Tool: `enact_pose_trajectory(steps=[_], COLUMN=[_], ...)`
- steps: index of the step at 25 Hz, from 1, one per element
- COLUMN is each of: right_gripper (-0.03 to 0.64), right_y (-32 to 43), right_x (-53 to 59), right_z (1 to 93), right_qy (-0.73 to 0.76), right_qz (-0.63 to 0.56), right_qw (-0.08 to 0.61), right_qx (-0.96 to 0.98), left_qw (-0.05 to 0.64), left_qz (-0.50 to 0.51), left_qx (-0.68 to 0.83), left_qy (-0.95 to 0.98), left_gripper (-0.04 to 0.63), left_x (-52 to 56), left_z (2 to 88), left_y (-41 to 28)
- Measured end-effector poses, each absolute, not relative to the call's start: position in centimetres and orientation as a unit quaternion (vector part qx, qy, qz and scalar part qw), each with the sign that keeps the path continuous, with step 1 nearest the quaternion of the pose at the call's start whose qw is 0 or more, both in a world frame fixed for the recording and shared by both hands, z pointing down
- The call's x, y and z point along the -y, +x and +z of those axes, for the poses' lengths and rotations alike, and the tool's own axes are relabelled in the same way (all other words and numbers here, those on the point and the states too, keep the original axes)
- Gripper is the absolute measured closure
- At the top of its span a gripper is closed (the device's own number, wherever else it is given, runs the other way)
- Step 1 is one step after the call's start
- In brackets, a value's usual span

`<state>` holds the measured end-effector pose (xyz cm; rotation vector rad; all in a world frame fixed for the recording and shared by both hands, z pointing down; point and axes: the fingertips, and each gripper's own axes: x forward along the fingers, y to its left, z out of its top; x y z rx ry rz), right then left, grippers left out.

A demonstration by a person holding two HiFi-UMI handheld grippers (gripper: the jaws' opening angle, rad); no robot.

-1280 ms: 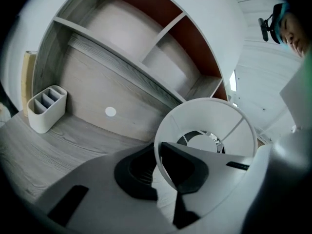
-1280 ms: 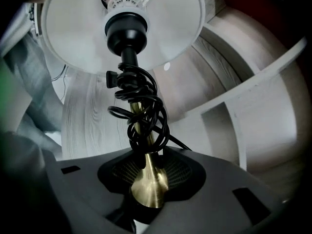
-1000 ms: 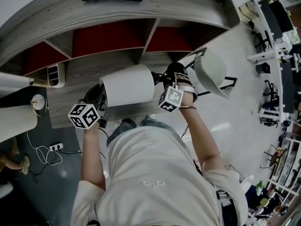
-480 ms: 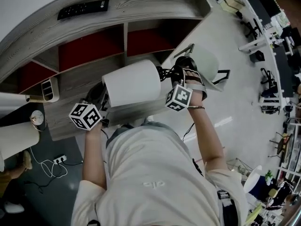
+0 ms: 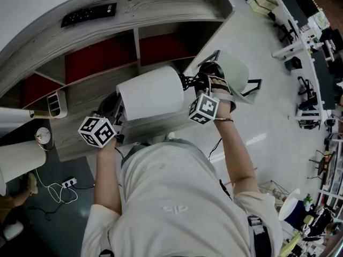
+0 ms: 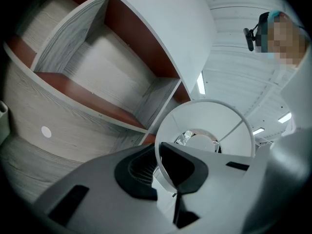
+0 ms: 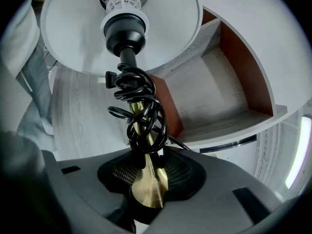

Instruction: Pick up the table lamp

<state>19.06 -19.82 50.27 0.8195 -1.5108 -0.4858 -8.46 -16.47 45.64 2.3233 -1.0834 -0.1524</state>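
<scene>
The table lamp has a white drum shade (image 5: 150, 92), a black socket (image 7: 124, 28) and a brass stem (image 7: 146, 177) with a black cord (image 7: 139, 106) wound around it. It lies roughly level in the air in front of the person. My left gripper (image 5: 119, 110) is shut on the shade's rim (image 6: 161, 174), one jaw inside the shade and one outside. The bulb (image 6: 202, 143) shows inside the shade. My right gripper (image 5: 196, 85) is shut on the brass stem, whose flared part sits between the pads (image 7: 117, 172).
A curved grey wooden shelf unit (image 5: 102, 84) with red back panels stands right behind the lamp, a black remote (image 5: 88, 15) on top. A white chair (image 5: 236, 71) is at the right. Another white shade (image 5: 19, 159) and a power strip (image 5: 67, 182) are at the left.
Both grippers have lifted the lamp and carried it slightly right, mostly in the first half second. Both grips are unchanged.
</scene>
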Motion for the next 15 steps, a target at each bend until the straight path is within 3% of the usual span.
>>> enact_pose_trajectory(steps=[15], right_gripper=[0.46], right_y=[18.4], right_x=[20.1], right_z=[51.9], right_qy=[0.342], right_qz=[-0.202], right_qw=[0.628], right_qx=[0.669], left_qw=[0.291], left_qz=[-0.052], left_qx=[0.412], left_qy=[0.862], left_gripper=[0.557], left_x=[16.4], left_z=[46.1], left_y=[-8.9])
